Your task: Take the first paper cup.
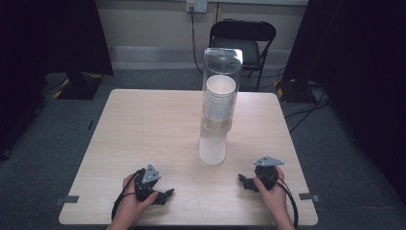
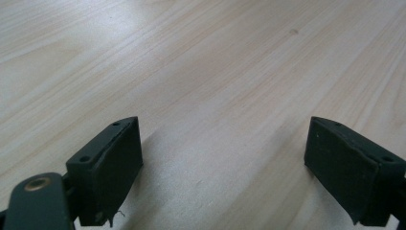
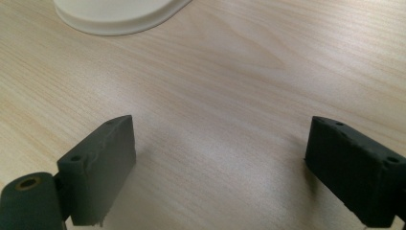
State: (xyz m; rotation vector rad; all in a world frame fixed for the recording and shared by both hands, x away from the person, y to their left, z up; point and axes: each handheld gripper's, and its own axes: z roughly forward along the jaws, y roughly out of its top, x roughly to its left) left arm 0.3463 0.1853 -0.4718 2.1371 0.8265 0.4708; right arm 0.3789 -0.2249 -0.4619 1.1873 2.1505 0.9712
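Nothing had been started when I checked the feeds. The left gripper (image 1: 165,194) rested low over the near edge of the table (image 1: 143,124), jaws spread wide with only bare wood between them. The right gripper (image 1: 245,182) sat likewise at the near right, jaws fully apart and empty. The cup dispenser (image 1: 218,108), a clear tube holding a stack of paper cups (image 1: 219,103) on a white base, stood upright at the table's middle, well apart from both grippers and untouched. I judged that the whole job, presumably drawing a cup from the stack, was left to do.

Hard to read: the right gripper view cut off all but the rim of the white base (image 3: 119,14). The count of cups was not legible through the tube. How the cups release I could not tell.
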